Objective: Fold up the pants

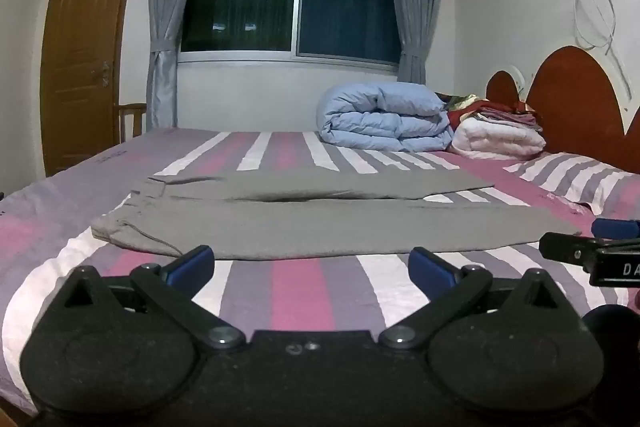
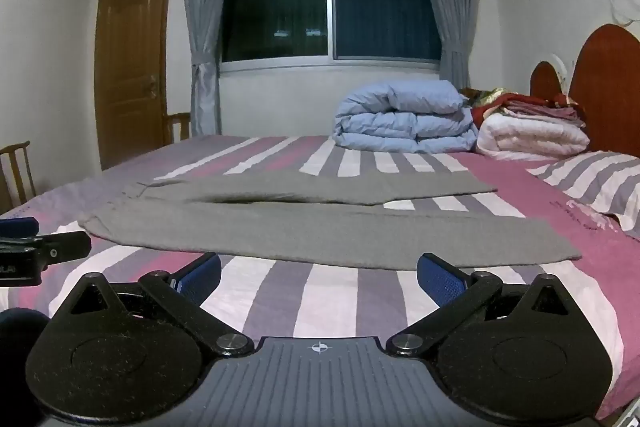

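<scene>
Grey pants [image 1: 320, 223] lie flat on the striped bed [image 1: 304, 291], waist at the left, both legs stretched to the right; they also show in the right wrist view [image 2: 304, 227]. My left gripper [image 1: 312, 263] is open and empty, just short of the near leg's edge toward the waist end. My right gripper [image 2: 319, 273] is open and empty, just short of the near leg's edge toward the cuff end. Each gripper shows at the edge of the other's view: the right one [image 1: 596, 247] and the left one [image 2: 36, 247].
A folded blue duvet [image 1: 384, 119] and a white quilt with folded clothes [image 1: 500, 135] sit at the far side by the red headboard [image 1: 576, 99]. A striped pillow [image 1: 580, 179] lies at the right. A door [image 1: 80, 59], window and wooden chairs [image 2: 16, 171] stand behind.
</scene>
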Demonstrator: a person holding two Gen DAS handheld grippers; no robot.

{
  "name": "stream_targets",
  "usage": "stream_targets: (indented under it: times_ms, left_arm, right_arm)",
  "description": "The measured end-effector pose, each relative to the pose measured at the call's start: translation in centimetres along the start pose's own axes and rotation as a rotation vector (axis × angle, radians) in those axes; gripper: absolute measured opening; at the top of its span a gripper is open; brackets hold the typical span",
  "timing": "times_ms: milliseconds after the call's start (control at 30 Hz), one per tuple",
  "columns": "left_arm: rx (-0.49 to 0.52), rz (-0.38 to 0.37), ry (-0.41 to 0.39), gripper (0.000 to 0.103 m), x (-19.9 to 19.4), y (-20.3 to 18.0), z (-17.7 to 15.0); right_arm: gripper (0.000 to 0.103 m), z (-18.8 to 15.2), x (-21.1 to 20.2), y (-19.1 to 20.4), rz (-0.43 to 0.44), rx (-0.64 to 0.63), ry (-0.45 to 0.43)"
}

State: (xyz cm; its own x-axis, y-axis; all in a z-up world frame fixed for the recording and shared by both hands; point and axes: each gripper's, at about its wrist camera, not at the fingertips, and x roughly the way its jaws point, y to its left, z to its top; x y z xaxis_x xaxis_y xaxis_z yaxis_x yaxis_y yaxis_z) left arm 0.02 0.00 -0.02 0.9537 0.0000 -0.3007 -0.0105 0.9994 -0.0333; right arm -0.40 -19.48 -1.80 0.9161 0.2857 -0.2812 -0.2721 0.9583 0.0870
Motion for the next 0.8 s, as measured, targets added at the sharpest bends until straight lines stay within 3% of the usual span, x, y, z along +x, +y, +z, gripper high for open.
stream_targets:
  times_ms: [800]
  left_arm:
    - [0.004,0.004,0.004,0.097,0.16,0.01,-0.25]
  right_arm:
    - [0.103,0.13,0.35,-0.22,-0.003,0.030,0.013]
